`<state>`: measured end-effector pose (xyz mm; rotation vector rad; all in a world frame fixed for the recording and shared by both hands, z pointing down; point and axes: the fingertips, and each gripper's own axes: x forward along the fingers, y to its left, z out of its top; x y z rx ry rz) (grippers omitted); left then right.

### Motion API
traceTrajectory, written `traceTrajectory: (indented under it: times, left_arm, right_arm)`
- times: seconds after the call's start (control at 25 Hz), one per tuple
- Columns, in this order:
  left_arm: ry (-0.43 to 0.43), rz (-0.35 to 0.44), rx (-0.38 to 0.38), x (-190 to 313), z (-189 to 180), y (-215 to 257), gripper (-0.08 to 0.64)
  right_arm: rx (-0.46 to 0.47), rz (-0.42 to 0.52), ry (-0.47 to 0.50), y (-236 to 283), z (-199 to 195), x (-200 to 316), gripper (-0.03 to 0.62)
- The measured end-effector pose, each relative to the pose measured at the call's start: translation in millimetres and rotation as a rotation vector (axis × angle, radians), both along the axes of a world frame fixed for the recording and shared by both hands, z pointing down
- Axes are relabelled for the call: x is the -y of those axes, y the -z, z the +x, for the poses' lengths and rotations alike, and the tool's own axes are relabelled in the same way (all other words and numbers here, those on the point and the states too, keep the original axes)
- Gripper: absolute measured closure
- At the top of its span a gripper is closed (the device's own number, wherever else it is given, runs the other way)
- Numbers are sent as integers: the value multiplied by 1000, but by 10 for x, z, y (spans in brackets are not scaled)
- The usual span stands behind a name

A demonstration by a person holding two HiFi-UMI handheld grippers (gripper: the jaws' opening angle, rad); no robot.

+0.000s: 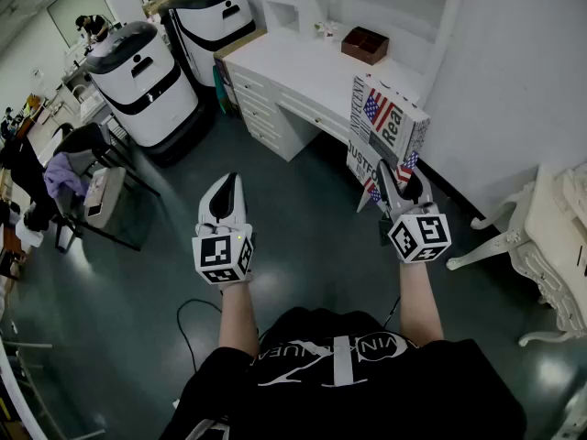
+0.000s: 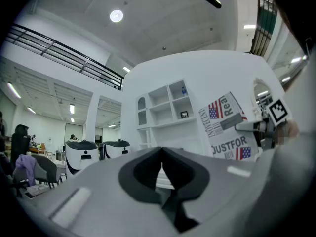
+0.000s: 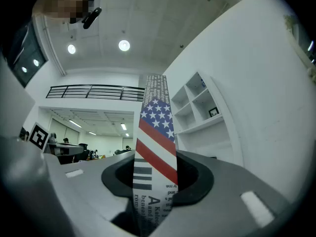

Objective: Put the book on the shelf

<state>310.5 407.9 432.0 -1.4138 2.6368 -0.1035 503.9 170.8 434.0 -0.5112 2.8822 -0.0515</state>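
Right gripper (image 1: 401, 189) clamped on book (image 1: 389, 120), lower corner hidden behind jaws, right of centre; left gripper (image 1: 226, 193) pressed closed, empty; shelf (image 1: 286, 0) cut off at top edge.

Wears a black short-sleeved T-shirt (image 1: 404, 397) with white lettering and a white emblem across the chest. Ahead of the T-shirt, on its left, carries the left gripper (image 1: 230, 180): white shell, dark inner pads, and a marker cube (image 1: 223, 255) of black-and-white squares at the rear. Ahead on the T-shirt's right, carries the right gripper (image 1: 402, 181), dark-jawed, with a second marker cube (image 1: 419, 236). Trails a thin black cable (image 1: 186, 324) just left of the T-shirt.
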Motion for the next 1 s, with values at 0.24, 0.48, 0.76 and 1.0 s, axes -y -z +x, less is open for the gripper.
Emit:
traceTrajectory:
  times: [0.24,0.48,0.76,1.0]
  left_arm:
    - [9,3,-16,-17,3,-34,560]
    - [10,-1,-29,-8,44,-48,560]
    - [14,-6,-59,103,-59,-245,560]
    - [-6,9,-52,436,-276,-379,560]
  right_arm:
    - [0,-9,4,-20,3,7,434]
    - [-9,-18,19,-49,-1,16,434]
    - [-1,-38,34,-179,-63,114,434]
    - [22,-37,19,-275,-197,350,434]
